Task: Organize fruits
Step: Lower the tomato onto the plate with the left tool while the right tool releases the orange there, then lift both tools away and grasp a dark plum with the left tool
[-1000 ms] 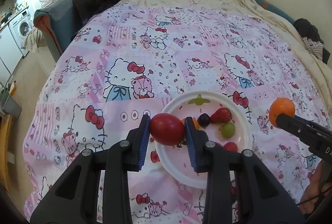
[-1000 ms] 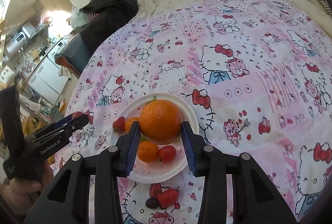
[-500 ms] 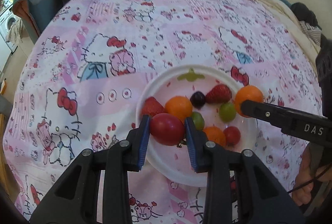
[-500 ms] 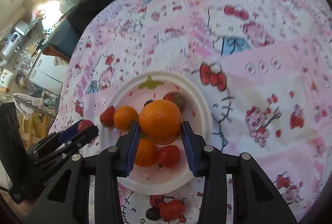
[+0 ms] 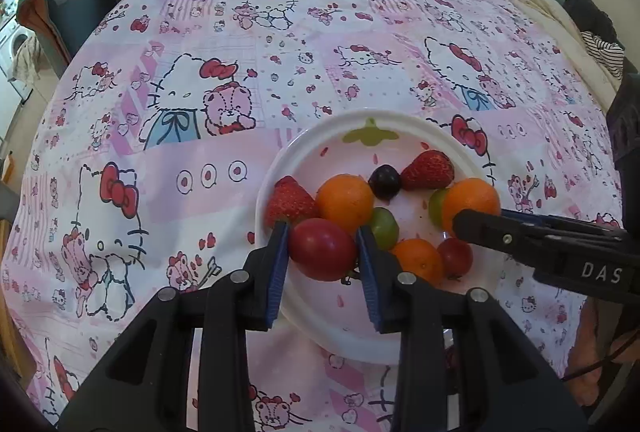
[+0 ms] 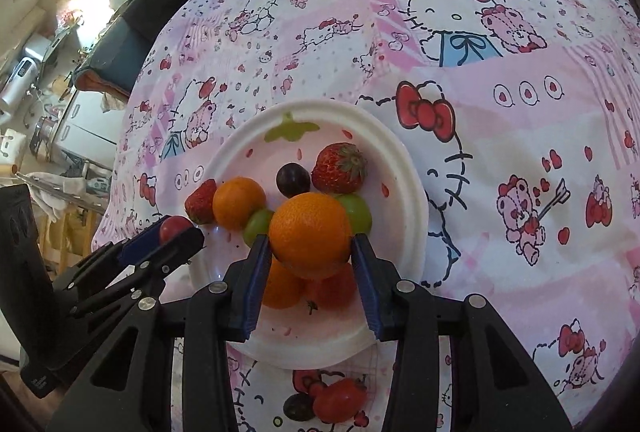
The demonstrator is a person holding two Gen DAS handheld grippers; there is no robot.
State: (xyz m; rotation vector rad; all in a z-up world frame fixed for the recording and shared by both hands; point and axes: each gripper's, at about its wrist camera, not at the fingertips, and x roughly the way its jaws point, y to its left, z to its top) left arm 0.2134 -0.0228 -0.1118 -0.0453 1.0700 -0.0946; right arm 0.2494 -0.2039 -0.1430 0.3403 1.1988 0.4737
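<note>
the tomato (image 5: 322,249) sat clamped between the blue pads of the left tool (image 5: 322,252), low centre of the left view, over the near-left part of the plate (image 5: 316,136). the orange (image 6: 310,234) was clamped in the right tool (image 6: 308,252), centre of the right view, over the middle of the plate, above another orange and a red fruit that showed beneath it.

the step in hand looked like setting both fruits down. to do it well, each tool needed to sink until its fruit touched bare plate, then part slowly so nothing rolled. the tomato had a free patch at the plate's lower left; the orange seemed better moved toward the empty lower right than dropped on the fruit below, since round fruit would slide off a pile. the tools sat close, so letting go one at a time seemed safer.

around them lay two strawberries, a dark grape (image 5: 385,181), two green grapes and a smaller orange. below the plate in the right view, a grape and a red fruit (image 6: 340,400) lay on the bed's printed sheet (image 5: 200,72).
</note>
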